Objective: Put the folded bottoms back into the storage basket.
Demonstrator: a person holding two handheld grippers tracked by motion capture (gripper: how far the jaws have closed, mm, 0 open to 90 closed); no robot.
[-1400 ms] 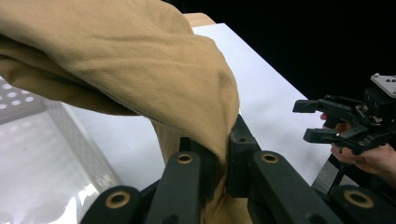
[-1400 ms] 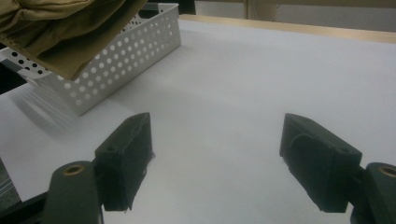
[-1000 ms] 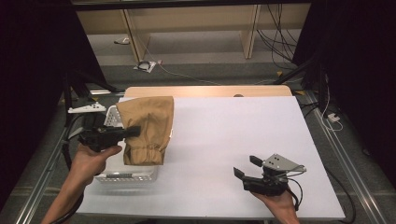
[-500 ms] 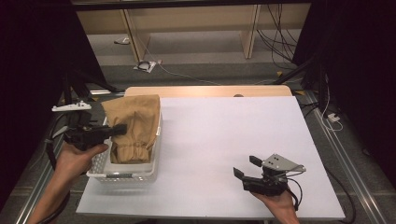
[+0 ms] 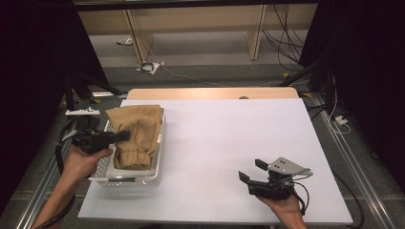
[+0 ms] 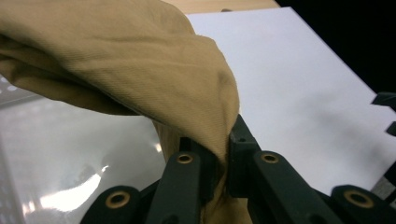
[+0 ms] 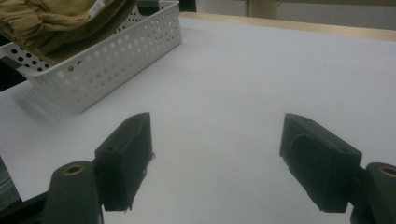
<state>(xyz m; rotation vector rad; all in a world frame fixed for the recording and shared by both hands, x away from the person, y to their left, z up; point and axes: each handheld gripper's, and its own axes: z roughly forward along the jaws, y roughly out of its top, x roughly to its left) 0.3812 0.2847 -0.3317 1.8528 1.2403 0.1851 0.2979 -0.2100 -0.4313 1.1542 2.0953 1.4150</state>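
Left claw [image 5: 125,135] clenched on tan cloth [image 5: 136,135], a fold pinched between its jaws; cloth lies draped in white basket [image 5: 125,177] at 9 o'clock on tabletop [image 5: 224,138]. Right claw [image 5: 252,171] released, empty, at 5 o'clock.

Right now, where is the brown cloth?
In the high view the brown cloth is at the table's left side, draped into the white basket, with the left claw pinching a fold of it.

No legible text, brand or number observed; the small white tag [image 7: 96,6] on the tan cloth [image 7: 51,21] is unreadable.
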